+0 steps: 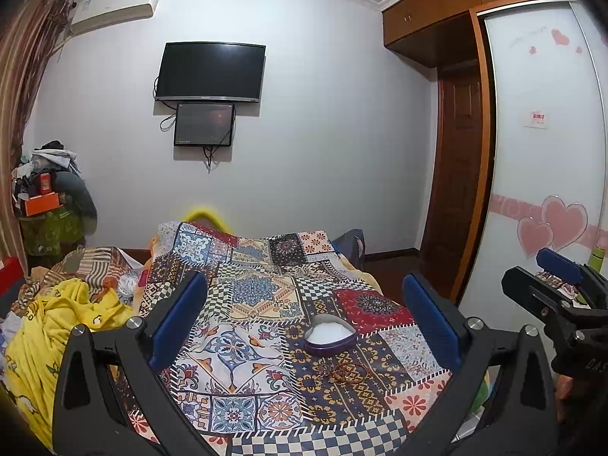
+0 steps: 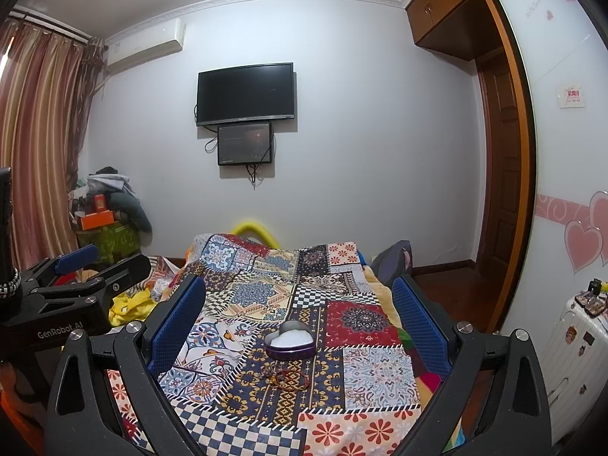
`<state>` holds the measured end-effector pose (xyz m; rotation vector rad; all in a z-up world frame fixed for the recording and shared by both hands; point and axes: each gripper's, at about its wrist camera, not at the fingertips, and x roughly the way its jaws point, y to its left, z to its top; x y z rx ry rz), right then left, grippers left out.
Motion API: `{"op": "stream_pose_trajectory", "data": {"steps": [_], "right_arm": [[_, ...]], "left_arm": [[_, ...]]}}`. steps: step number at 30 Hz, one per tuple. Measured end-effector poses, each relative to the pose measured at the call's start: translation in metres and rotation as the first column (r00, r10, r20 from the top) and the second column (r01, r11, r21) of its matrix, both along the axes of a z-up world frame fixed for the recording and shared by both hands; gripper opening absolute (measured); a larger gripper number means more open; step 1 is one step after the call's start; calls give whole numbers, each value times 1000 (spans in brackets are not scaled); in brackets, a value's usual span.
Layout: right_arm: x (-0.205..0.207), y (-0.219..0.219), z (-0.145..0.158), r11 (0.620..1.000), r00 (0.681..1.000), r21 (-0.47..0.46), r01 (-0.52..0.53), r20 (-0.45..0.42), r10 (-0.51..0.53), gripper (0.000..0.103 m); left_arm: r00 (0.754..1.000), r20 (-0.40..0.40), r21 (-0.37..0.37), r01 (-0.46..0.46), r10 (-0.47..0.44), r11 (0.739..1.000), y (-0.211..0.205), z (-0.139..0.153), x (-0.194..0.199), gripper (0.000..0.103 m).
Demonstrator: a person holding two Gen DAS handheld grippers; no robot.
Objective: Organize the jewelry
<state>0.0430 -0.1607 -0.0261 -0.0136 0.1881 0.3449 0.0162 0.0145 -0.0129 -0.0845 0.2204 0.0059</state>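
A heart-shaped purple tin (image 1: 330,337) with white lining sits open on the patchwork bedspread (image 1: 243,342). Just in front of it lies a small tangle of thin red-brown bracelets (image 1: 347,371). The right wrist view shows the same tin (image 2: 290,343) and bracelets (image 2: 285,377) on the bedspread (image 2: 380,376). My left gripper (image 1: 304,323) hangs above the bed, open, with nothing between its blue pads. My right gripper (image 2: 300,323) is also open and holds nothing. Each gripper appears at the edge of the other's view.
A yellow blanket (image 1: 57,326) and loose clothes lie bunched on the bed's left side. A white suitcase (image 2: 570,345) stands at the right by the sliding wardrobe door (image 1: 543,152). A pile of boxes and clothes (image 2: 106,212) fills the far left corner. Two screens hang on the wall.
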Motion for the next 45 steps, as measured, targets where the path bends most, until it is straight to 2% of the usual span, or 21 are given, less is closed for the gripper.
{"op": "stream_pose_trajectory", "data": {"steps": [20,28,33,37,39,43,45], "right_arm": [[17,-1,-5,1000,999,0,2,-39,-2,98],[40,-4,-19,1000,996,-14,21,-90,-22,98],[68,-8,-41,997,985,-50,53,-162,-60,98],[94,-11,-65,994,967,-88,63,-241,-83,98],[106,-11,-80,992,954,-109,63,-284,-91,98],[128,-7,-105,990,923,-136,37,-376,-86,98],[136,-5,-117,990,905,-141,19,-418,-77,95]], "left_arm": [[1000,-23,-6,10,-10,1000,4,-4,13,103],[997,-77,-2,8,-9,1000,5,-17,43,103],[989,-149,18,2,1,1000,10,-37,75,103],[974,-226,50,-16,27,999,12,-62,104,100],[957,-289,58,-1,18,998,15,-79,121,91],[913,-408,50,34,-11,998,18,-116,147,85],[885,-465,46,58,-30,997,19,-134,158,76]]}}
